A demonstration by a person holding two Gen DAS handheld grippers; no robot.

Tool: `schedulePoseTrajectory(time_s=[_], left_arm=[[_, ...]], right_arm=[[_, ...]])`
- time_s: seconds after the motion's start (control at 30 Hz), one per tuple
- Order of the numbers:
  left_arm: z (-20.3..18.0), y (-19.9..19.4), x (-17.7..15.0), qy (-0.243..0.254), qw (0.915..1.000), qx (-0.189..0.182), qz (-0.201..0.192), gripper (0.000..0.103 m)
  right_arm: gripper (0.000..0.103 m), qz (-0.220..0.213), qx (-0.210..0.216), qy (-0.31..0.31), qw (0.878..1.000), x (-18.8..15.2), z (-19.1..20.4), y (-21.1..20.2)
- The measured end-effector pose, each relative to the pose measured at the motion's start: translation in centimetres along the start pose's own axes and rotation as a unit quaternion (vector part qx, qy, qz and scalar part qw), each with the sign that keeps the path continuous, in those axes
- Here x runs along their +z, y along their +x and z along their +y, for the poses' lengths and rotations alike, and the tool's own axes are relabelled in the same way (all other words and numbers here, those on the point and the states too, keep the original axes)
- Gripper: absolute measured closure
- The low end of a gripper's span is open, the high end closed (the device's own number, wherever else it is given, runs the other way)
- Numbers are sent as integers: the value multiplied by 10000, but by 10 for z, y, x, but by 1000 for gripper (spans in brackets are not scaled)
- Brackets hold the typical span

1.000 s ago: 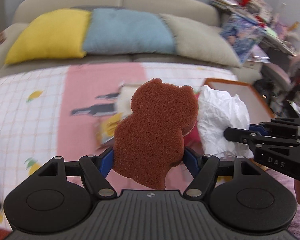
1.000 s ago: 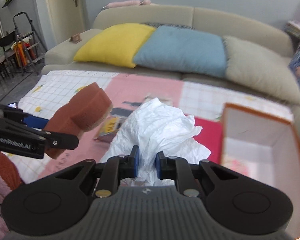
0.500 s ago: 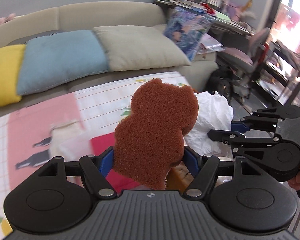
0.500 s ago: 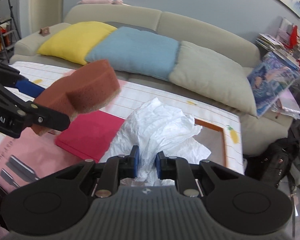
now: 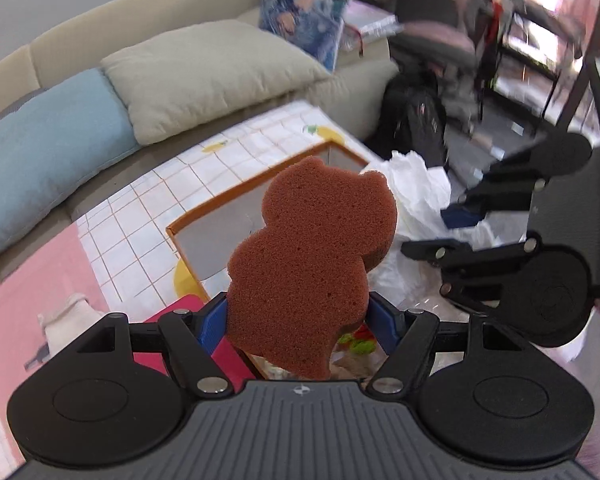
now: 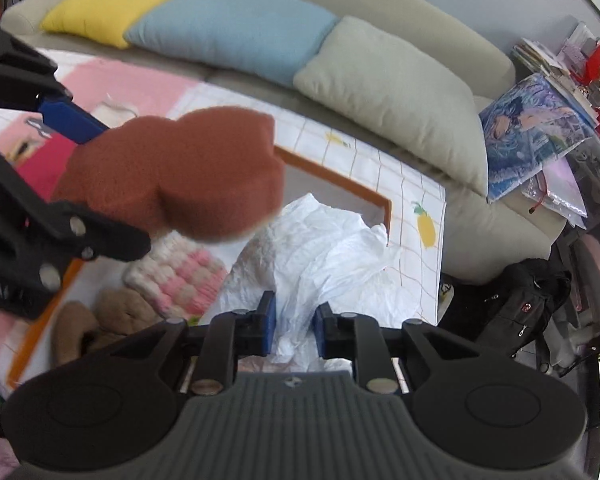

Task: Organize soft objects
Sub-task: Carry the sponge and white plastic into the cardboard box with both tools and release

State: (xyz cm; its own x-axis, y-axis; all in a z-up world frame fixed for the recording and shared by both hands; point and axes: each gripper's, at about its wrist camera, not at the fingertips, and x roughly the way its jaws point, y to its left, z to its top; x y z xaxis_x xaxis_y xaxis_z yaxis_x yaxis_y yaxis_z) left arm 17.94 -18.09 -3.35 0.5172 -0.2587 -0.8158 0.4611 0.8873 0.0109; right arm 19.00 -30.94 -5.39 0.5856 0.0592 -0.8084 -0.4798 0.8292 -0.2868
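Observation:
My left gripper (image 5: 299, 318) is shut on a brown bear-shaped sponge (image 5: 312, 256) and holds it up above an orange-rimmed box (image 5: 204, 216). The sponge (image 6: 172, 176) and the left gripper (image 6: 76, 184) also show at the left of the right wrist view. My right gripper (image 6: 294, 330) is shut on a crumpled white plastic bag (image 6: 320, 248) over the box (image 6: 336, 182). In the left wrist view the right gripper (image 5: 444, 232) holds the bag (image 5: 416, 196) at the right. Inside the box lie a pink-and-white knitted piece (image 6: 180, 276) and a tan plush thing (image 6: 100, 320).
A beige sofa (image 6: 400, 12) with yellow (image 6: 116, 0), blue (image 6: 232, 24) and grey cushions (image 6: 392, 88) runs along the back. A red flat pad (image 5: 196, 348) lies left of the box. A black backpack (image 6: 516, 304) and clutter stand at the right.
Both grippers have swung right, still holding the sponge and the bag, and now hang over the orange-rimmed box. The box's contents have come into view.

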Motion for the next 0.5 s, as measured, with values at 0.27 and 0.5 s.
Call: schedulePoseTrajectory(time_s=[0.27, 0.5], left_arm=[[-15, 31, 5, 436, 9987, 151, 204, 20], [-32, 52, 0, 980, 9940, 300, 384, 20]], right_arm=[[84, 396, -11, -529, 9978, -11, 10, 36], [80, 573, -46, -819, 9950, -16, 16, 47]])
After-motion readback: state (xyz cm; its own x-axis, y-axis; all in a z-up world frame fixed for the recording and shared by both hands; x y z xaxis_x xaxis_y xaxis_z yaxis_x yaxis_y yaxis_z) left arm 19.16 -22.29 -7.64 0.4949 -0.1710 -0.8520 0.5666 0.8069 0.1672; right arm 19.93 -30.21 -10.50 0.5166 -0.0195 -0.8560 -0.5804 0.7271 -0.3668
